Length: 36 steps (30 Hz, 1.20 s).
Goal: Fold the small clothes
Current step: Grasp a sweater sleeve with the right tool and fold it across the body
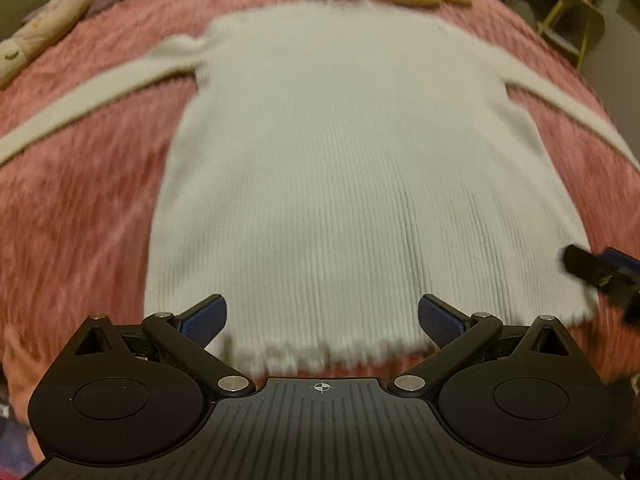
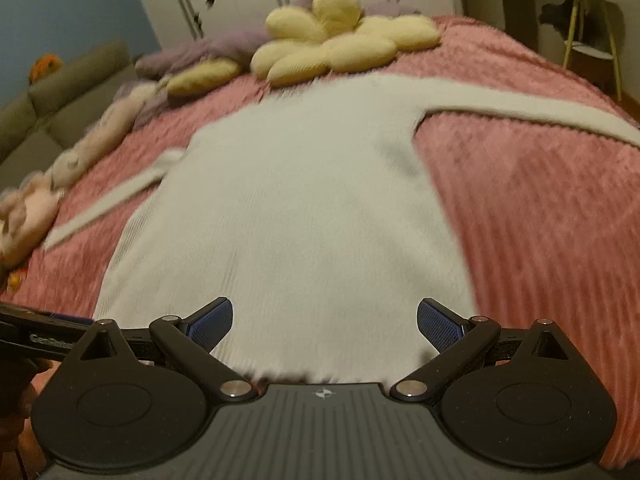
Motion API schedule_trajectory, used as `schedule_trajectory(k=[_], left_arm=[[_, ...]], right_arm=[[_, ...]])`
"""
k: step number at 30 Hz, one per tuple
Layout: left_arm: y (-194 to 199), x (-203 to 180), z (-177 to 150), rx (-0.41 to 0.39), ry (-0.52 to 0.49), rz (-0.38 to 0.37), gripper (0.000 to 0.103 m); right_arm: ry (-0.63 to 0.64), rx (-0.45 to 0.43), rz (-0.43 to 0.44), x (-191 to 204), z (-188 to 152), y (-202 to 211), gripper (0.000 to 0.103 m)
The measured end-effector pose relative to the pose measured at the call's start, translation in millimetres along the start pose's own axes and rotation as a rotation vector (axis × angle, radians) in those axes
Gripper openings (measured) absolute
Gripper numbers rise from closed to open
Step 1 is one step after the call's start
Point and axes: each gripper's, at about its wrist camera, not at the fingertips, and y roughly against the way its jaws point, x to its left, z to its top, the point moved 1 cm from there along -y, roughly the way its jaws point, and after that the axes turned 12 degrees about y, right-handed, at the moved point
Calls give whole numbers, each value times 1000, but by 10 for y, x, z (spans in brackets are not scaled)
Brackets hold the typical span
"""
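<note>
Your left gripper (image 1: 322, 320) and right gripper (image 2: 324, 322) both gape wide, holding nothing, poised at the hem of the white ribbed sweater (image 1: 352, 168). Sweater lies flat on the pink bedspread (image 1: 80, 216), sleeves spread. Partial lettering "GenRobot" shows in your right wrist view.

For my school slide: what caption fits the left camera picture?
Open left gripper above the hem of a white sweater spread flat on a pink bedspread.
</note>
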Motion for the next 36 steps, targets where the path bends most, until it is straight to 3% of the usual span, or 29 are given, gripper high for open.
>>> schedule_trajectory(k=[4, 7, 9, 10, 13, 16, 20, 23, 25, 27, 29, 31, 33, 36], left_arm=[[-141, -44, 378, -108, 26, -1, 103], [-334, -131, 683, -164, 27, 20, 103], [-460, -187, 846, -176, 28, 17, 103], [-521, -212, 929, -179, 29, 14, 103], [-704, -251, 1102, -208, 40, 33, 103], [-927, -254, 1188, -178, 52, 35, 103], [-1132, -209, 1172, -129, 49, 47, 103], [-1166, -159, 1124, -143, 45, 33, 103], [-1168, -146, 1090, -148, 31, 24, 103], [-1177, -142, 1081, -141, 7, 19, 103], [-1187, -135, 1102, -122, 3, 14, 103], [-1206, -113, 1145, -98, 19, 6, 103], [-1208, -101, 1201, -77, 33, 9, 103], [-1123, -90, 1283, -86, 70, -9, 103]], right_arm=[[-84, -106, -129, -635, 294, -83, 92], [-209, -165, -263, -1346, 551, -183, 67], [-334, -189, -351, -1840, 660, -239, 42], [-413, -199, -398, -2132, 699, -268, 39], [-634, -222, -451, -2758, 638, -341, 36], [-818, -259, -442, -3179, 483, -383, 35], [-947, -293, -409, -3460, 339, -473, 35], [-995, -337, -396, -3574, 257, -509, 35], [-997, -333, -409, -3618, 298, -586, 30], [-983, -315, -432, -3646, 386, -649, 10], [-921, -299, -462, -3572, 524, -673, 8], [-749, -310, -482, -3289, 800, -649, 8], [-561, -354, -429, -2891, 1120, -694, 8], [-295, -411, -231, -2062, 1532, -858, 8]])
